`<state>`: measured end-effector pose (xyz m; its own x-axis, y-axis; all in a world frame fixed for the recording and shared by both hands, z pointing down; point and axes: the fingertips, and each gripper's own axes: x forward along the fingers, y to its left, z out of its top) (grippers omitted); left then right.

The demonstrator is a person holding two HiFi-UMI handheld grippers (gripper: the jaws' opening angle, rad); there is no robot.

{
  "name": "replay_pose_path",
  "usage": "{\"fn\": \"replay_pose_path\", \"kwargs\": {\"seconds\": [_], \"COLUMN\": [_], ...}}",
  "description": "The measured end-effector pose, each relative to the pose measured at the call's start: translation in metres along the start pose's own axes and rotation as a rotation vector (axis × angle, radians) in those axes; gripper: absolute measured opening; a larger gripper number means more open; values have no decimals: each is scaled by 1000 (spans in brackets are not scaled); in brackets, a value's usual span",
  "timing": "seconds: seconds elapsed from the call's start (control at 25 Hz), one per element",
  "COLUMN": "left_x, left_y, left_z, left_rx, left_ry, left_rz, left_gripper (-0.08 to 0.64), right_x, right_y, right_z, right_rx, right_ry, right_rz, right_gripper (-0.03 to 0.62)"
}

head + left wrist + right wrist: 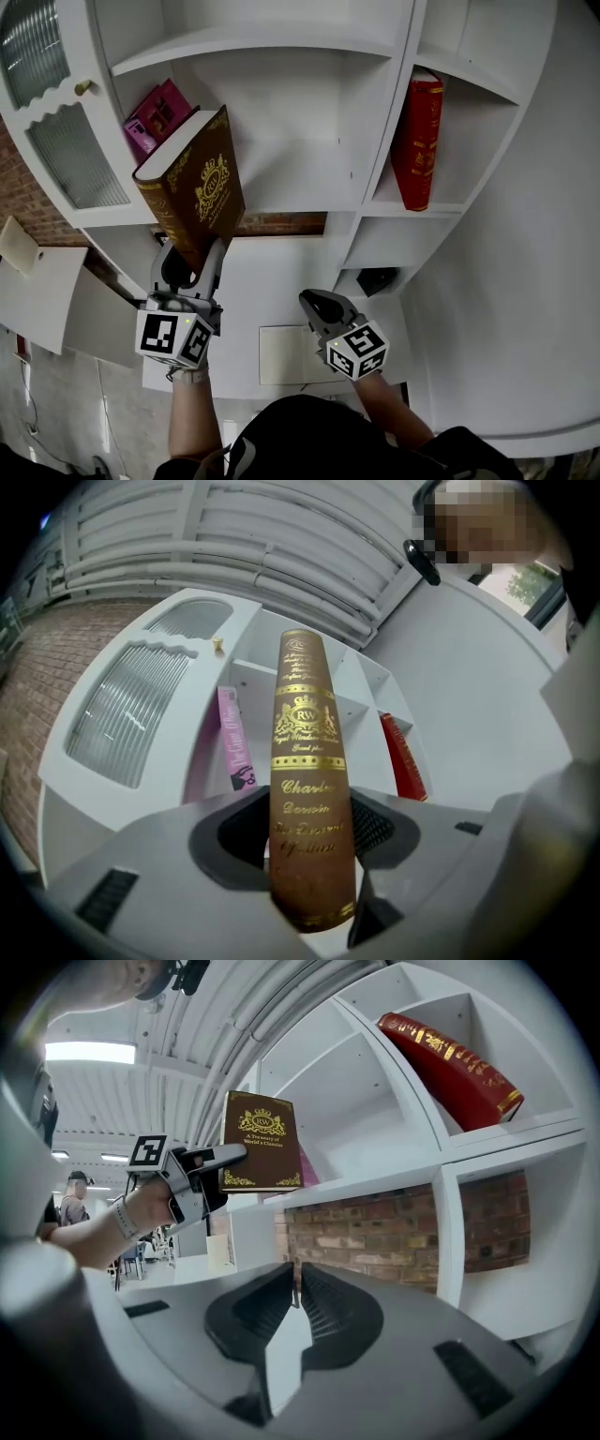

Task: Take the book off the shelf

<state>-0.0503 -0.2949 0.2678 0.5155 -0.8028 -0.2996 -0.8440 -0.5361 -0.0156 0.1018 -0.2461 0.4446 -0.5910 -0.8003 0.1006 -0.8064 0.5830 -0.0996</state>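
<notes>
Your left gripper (192, 267) has its jaws spread wide and clamped on the lower end of the brown book (192, 183), one jaw against each cover. The book is off the white shelf (281, 202), held in the air in front of it. Your left gripper view shows only the gilt spine standing upright between the jaws, while your right gripper view shows the crested front cover. Your right gripper (317, 307) has its jaws nearly together and holds nothing.

The book (199, 178) stood in the left gripper (192, 261), just before the shelf's (267, 39) left compartment. A second book (155, 117) lay far inside it; a third book (417, 141) leaned in the right compartment. The right gripper (317, 305) sat right of the left.
</notes>
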Motion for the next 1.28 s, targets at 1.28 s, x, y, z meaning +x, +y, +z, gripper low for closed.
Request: {"fn": "replay_pose_path", "kwargs": {"seconds": [1.28], "left_x": [-232], "left_y": [141], "left_z": [-3], "left_rx": [56], "left_ry": [87], "left_rz": [344], "left_gripper": [222], "right_x": [111], "right_y": [202], "right_z": [-13], "right_rx": [-53], "right_ry": [33], "right_rz": [368], "right_gripper": [35]}}
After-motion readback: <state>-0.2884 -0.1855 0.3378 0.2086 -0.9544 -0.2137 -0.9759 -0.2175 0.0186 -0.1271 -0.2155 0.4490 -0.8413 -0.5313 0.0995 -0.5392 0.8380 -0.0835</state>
